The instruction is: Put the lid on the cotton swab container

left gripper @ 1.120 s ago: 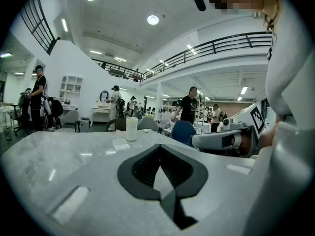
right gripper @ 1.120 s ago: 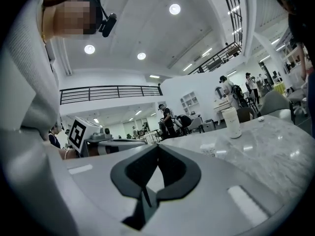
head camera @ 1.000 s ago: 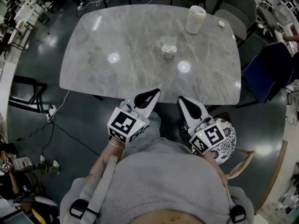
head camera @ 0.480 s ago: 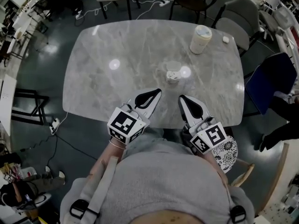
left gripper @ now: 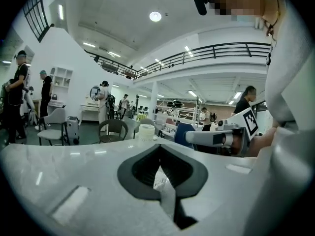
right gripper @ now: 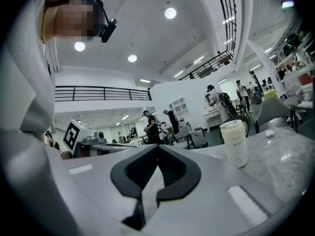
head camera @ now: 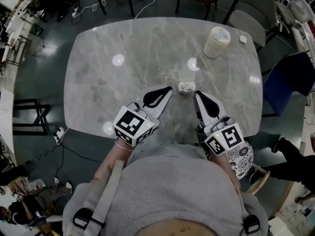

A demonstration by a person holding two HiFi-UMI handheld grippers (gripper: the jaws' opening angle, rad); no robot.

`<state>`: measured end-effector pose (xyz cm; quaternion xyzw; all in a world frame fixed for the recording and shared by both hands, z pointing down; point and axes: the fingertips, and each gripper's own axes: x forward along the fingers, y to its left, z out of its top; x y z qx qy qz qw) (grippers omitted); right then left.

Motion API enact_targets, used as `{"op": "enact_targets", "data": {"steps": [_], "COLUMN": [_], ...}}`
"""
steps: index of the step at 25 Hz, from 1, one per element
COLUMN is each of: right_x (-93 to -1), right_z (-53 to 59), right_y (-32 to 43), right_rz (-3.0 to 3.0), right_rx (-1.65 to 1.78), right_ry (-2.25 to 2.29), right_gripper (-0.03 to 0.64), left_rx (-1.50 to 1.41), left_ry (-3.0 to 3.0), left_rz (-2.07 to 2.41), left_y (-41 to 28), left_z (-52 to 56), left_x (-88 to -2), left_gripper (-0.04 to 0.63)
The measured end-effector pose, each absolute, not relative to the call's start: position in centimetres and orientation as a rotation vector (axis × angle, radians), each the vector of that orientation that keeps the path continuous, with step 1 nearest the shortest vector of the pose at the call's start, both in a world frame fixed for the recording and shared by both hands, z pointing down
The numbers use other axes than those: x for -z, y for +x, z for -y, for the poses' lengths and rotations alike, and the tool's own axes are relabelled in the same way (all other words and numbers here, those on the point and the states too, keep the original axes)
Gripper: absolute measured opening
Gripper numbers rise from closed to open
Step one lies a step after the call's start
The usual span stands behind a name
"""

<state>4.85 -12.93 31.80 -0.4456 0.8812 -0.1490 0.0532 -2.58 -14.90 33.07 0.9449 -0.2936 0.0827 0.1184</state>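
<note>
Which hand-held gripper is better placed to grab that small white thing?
Probably the right hand-held gripper: its shut tip lies nearest the small white object. The left hand-held gripper, also shut, sits slightly farther.

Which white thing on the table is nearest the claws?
The small squat container in mid-table; the tall cup and tiny white piece sit farther off, back right.

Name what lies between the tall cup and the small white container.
Nothing: the head view shows only bare table with a lamp's glare between tall cup and small white container.
</note>
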Motion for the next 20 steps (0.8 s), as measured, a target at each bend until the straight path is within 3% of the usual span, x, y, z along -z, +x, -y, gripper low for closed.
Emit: {"op": "enact_targets", "data": {"steps": [20], "right_x": [-30.4], "right_z": [15.6], "right_y": [7.2], "right_rz": [-2.726], "right_rx": [0.362], "right_ry": [-1.369], "right_gripper": [0.003], "left_rx": [-0.266], "left_ry": [2.738], "left_rz": [0.900], "left_y": [-2.5], "left_z": [15.4], "left_x": [-33.5], "left_gripper": [-0.002]}}
